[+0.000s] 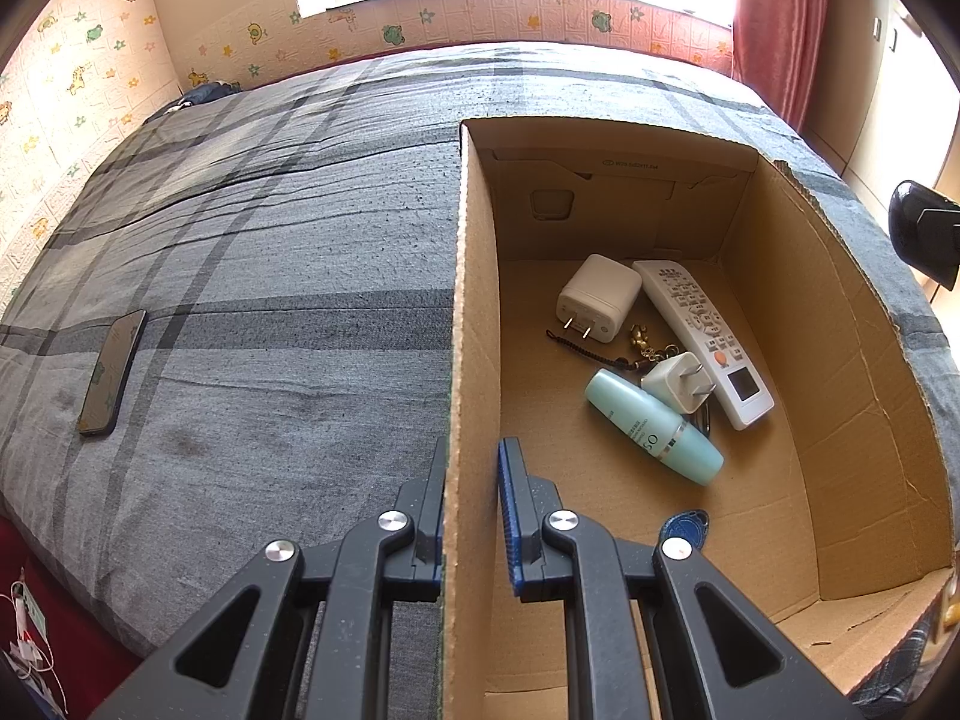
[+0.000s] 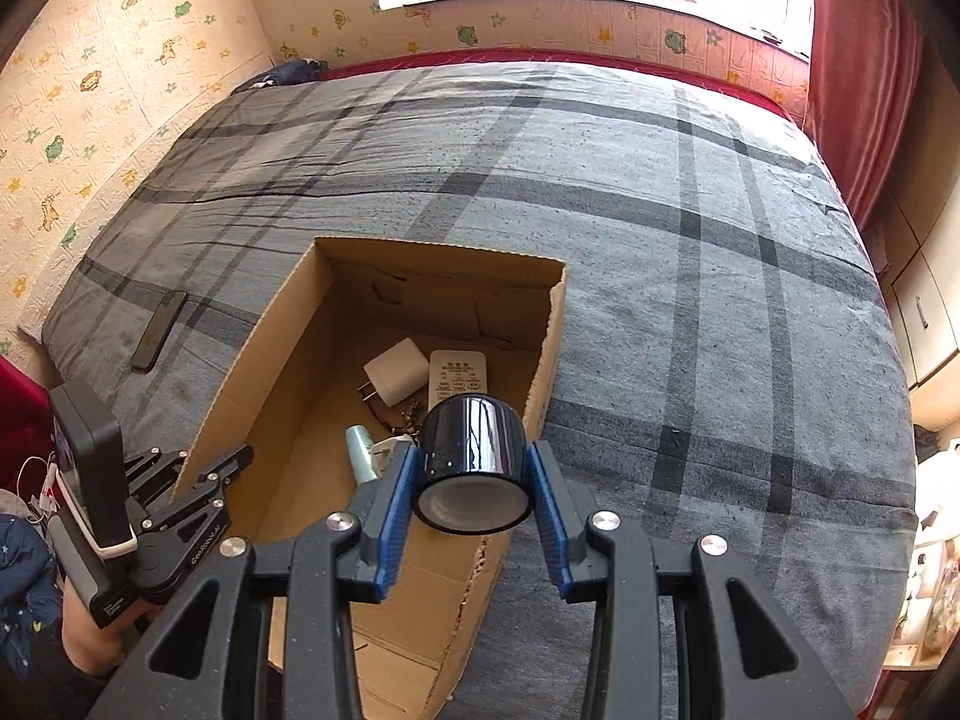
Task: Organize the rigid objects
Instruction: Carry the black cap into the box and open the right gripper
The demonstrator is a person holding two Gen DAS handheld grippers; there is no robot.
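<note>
1. We have the right gripper (image 2: 474, 474) closed on a dark glossy jar (image 2: 471, 462), its blue pads pressing both sides, the jar lying sideways with its pale open end towards the camera. We judge the step in hand to be carrying it to the cardboard box (image 2: 288, 324).
2. The left gripper (image 1: 474, 504) pinches the box's left wall (image 1: 474, 300), jaws nearly together on the cardboard; we should hold that firm so the box stays put.
3. In the left wrist view the box already holds a large white charger (image 1: 597, 297), a remote (image 1: 702, 336), a small plug (image 1: 678, 381) and a teal bottle (image 1: 654, 426), clustered towards 1 o'clock.
4. We would set the jar on the bare floor at 5 o'clock, low, then release, lest it roll.
5. A phone (image 1: 111, 372) lies on the bedcover (image 1: 300, 210) at 9 o'clock, probably next.
</note>
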